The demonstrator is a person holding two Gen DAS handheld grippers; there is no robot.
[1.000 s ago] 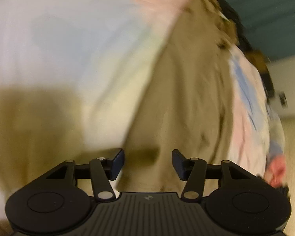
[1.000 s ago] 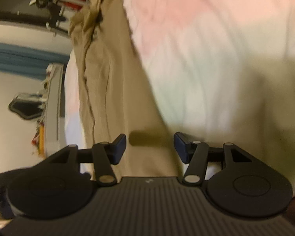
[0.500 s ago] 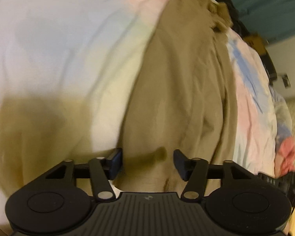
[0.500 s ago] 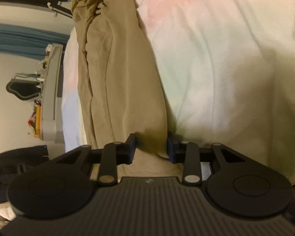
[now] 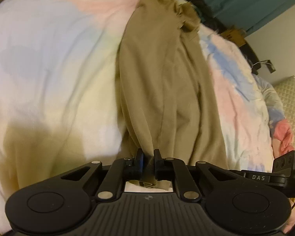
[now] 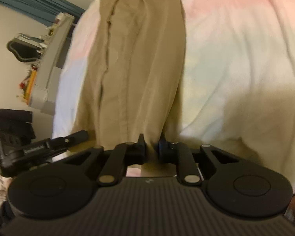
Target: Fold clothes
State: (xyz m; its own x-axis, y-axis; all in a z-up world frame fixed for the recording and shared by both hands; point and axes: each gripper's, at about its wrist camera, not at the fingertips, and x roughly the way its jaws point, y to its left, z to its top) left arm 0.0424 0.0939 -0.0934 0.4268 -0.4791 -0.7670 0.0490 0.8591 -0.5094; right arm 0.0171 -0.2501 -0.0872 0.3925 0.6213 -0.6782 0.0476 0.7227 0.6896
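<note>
A long garment (image 5: 163, 82) is lying lengthwise up the frame's centre on a bedspread (image 5: 49, 59), its near end sitting between the left gripper's (image 5: 147, 158) fingers at bottom centre. In the right wrist view, a shelf (image 6: 47, 68) is standing at left, behind the bed's edge.

A soft bed cover (image 5: 49, 63) in pink, blue and pale yellow patches. A long tan piece of clothing (image 5: 163, 82), maybe pants, lies stretched across it.

"DAS" in white on black arm of other gripper (image 5: 265, 177), left wrist view.
</note>
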